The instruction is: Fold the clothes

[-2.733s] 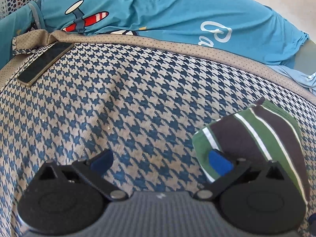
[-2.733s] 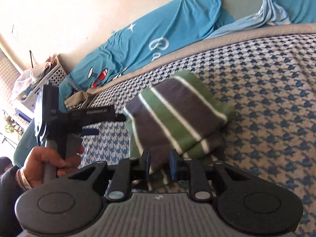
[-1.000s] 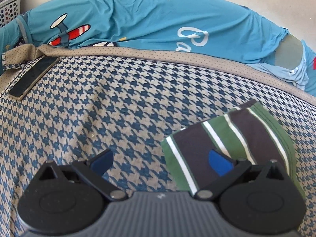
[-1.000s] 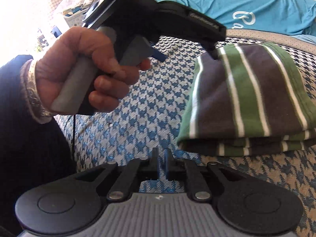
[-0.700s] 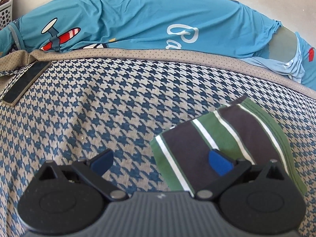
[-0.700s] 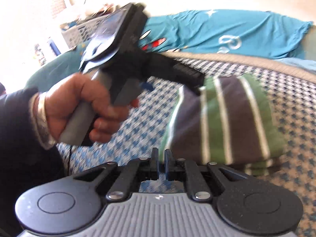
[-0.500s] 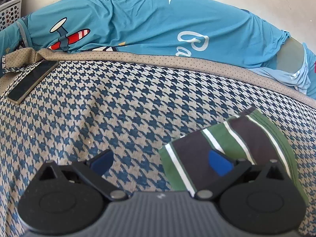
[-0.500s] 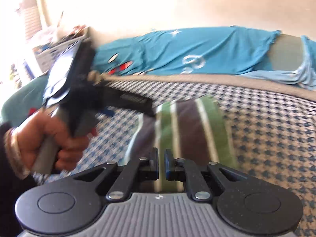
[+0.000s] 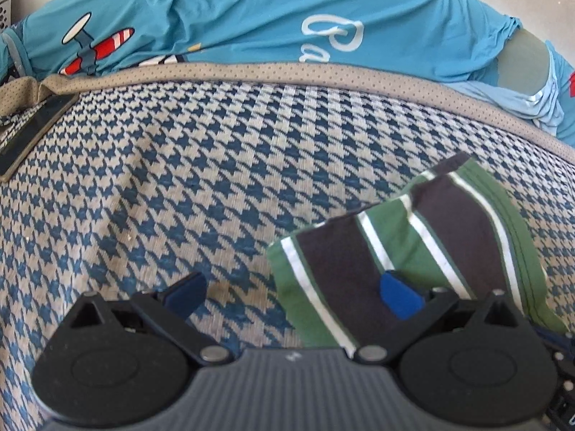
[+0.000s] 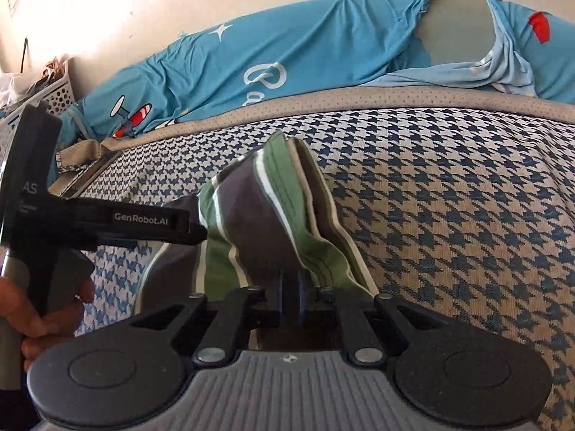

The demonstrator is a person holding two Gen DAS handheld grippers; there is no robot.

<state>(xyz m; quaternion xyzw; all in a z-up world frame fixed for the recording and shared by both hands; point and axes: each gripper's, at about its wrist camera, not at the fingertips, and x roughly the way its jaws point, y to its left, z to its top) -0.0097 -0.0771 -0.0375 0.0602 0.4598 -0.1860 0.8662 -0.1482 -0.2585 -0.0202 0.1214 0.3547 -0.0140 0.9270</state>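
While the right gripper (image 10: 291, 289) pinches the striped garment (image 10: 273, 222), seemingly, "GenRobot.AI" marks the spread-fingered left gripper (image 9: 293, 292).

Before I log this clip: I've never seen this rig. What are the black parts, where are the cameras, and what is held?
These are two hand-held grippers, each with a fisheye camera looking along its jaws. The left gripper is open, one blue pad over the folded striped garment. The right gripper is shut on that garment's edge, lifting it off the houndstooth bedcover. A hand holds the left tool. Behind lie a blue airplane-print cloth and a phone.
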